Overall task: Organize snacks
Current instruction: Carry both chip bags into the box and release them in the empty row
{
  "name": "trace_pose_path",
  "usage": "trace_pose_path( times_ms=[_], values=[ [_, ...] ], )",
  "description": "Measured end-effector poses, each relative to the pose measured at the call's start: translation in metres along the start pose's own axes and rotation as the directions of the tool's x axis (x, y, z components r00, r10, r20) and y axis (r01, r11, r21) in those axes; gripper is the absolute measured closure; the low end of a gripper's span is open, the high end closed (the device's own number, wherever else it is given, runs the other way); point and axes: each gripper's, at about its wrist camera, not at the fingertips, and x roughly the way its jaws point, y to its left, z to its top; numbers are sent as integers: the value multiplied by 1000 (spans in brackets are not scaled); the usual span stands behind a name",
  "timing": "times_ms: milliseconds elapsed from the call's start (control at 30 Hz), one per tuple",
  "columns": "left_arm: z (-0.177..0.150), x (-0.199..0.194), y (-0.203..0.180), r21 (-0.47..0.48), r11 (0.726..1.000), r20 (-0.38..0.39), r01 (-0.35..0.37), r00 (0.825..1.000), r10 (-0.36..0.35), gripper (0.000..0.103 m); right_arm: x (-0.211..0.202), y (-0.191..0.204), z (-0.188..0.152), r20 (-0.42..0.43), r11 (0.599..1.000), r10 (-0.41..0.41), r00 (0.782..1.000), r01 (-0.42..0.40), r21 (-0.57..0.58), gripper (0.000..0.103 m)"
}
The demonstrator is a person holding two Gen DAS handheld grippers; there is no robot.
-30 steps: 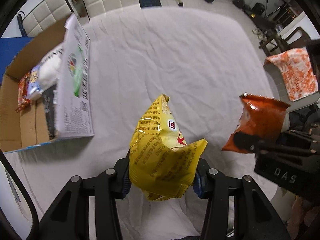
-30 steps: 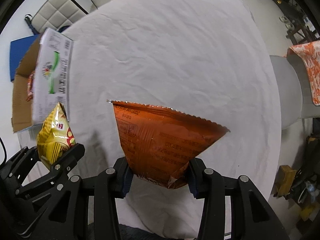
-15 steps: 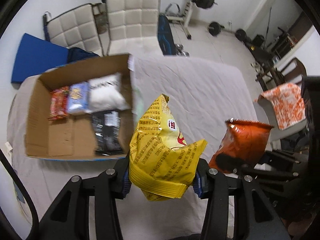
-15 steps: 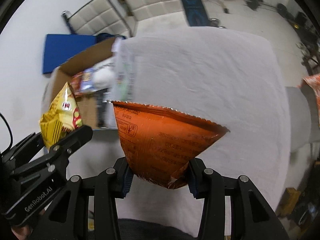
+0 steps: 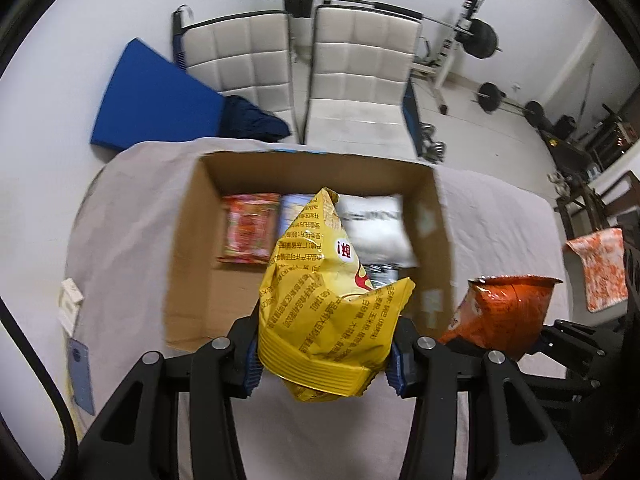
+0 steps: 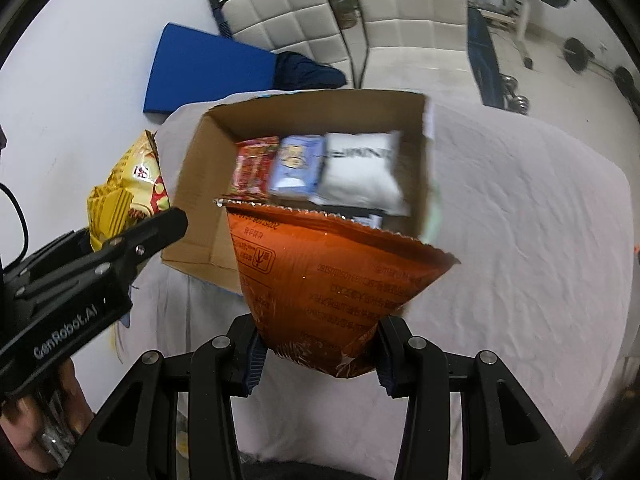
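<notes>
Between the left fingers (image 5: 323, 354), clenched on its lower end, a yellow snack bag (image 5: 328, 312) stands up out of the grip; the right fingers (image 6: 318, 354) are likewise clamped on the bottom of an orange snack bag (image 6: 332, 280) that fans out above them. Just beyond both sets of fingertips lies the open cardboard box (image 5: 188, 240), where a second ago only bare cloth and the box's raised flap off to the left of the fingers showed. Both bags have been carried across to it, and the grips have not changed on the way. Inside, past the fingertips, a red packet (image 5: 249, 227), a blue packet (image 6: 296, 166) and a white bag (image 6: 362, 172) lie side by side along the far wall, with a dark packet partly hidden behind the held bags. The near half of the box floor looks free. The box rests on a surface (image 6: 520, 220) covered with pale wrinkled cloth; two white chairs (image 5: 360, 64) stand beyond it. Judging by this, the carry is nearly over: what remains is to lower each bag into the free near part and let go, without the two bags fouling each other.
</notes>
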Motion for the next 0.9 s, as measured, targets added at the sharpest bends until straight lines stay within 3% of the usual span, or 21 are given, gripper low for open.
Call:
trace_pose_path(
  times_ms=[267, 600, 900],
  values=[
    [15, 11, 48, -21, 999, 7, -37, 999, 37, 58, 25, 36, 26, 0, 1000, -21, 1000, 21, -5, 56],
    [15, 15, 53, 4, 1000, 18, -27, 999, 27, 58, 37, 43, 38, 7, 999, -51, 999, 51, 18, 56],
    [12, 65, 68, -26, 999, -80, 18, 997, -20, 58, 98, 32, 36, -61, 997, -34, 998, 39, 70, 56]
  ],
)
